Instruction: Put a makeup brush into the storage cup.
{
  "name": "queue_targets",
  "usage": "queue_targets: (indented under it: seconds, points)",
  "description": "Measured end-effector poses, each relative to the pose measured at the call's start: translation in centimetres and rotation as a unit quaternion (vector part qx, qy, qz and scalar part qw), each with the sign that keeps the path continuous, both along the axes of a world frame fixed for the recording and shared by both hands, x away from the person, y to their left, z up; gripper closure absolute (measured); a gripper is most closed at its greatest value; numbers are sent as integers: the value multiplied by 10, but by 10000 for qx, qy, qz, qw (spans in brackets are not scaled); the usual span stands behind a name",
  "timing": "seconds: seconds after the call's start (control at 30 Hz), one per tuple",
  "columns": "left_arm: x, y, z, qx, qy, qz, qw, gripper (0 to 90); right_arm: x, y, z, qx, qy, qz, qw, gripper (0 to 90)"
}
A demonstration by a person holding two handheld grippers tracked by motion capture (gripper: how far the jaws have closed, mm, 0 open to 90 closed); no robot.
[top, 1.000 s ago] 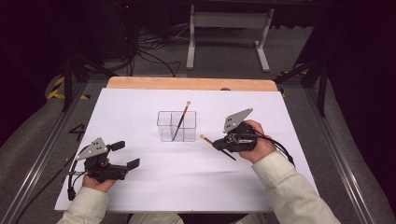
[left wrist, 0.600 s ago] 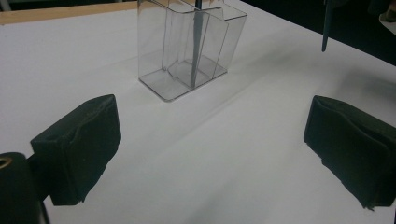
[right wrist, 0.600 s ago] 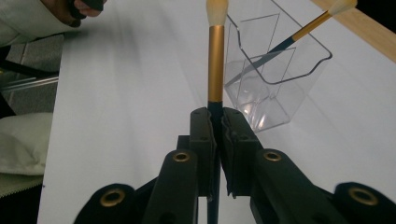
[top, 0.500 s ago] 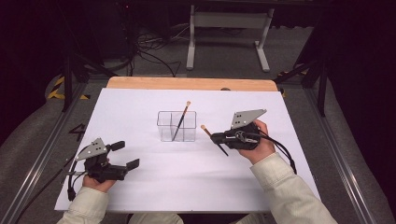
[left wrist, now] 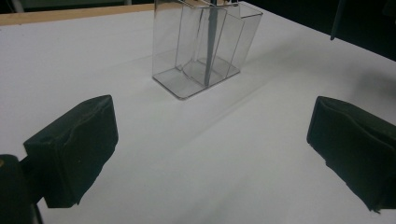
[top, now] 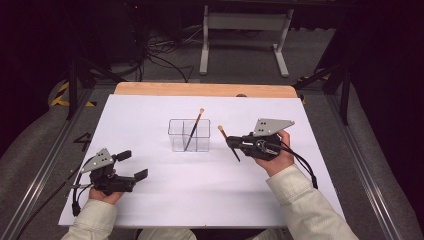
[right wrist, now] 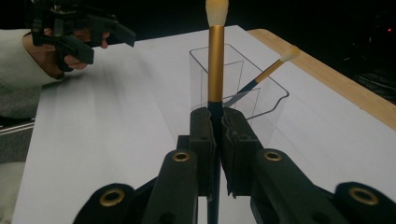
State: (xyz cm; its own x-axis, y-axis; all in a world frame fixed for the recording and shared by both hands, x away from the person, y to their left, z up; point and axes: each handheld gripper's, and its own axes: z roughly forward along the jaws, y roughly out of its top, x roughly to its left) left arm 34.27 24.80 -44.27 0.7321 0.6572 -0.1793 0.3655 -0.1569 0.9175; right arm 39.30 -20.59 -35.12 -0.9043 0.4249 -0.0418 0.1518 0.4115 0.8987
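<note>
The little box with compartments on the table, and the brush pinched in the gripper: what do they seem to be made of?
The box looks like clear hard plastic, perhaps acrylic: the white table shows through its glossy walls and partitions. The held brush in the right gripper has a smooth gold-coloured sleeve, maybe metal or painted, a dark handle and a pale soft-looking tip, likely bristles.

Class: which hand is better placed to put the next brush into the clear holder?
Right. The right gripper already clamps a brush beside the holder; the left gripper is open and farther off.
</note>
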Motion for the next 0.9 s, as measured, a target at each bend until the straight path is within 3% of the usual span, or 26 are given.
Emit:
queue_targets:
  seconds: [0.2, 0.33, 0.73, 0.9]
  points:
    - [-1, 0, 0, -40, -50, 11, 10000, 21, -1, -1, 2, 207, -113, -120, 9996, 834]
    - [-1, 0, -1, -28, -52, 0, 10000, 21, -1, -3, 4, 499, -103, -120, 9986, 833]
    - [-1, -2, -1, -43, -46, -64, 10000, 19, 1, -1, 3, 778, -212, -295, 9963, 833]
    - [-3, -2, -2, -39, -159, -20, 9999, 6, 1, -1, 4, 1012, -307, -378, 9937, 832]
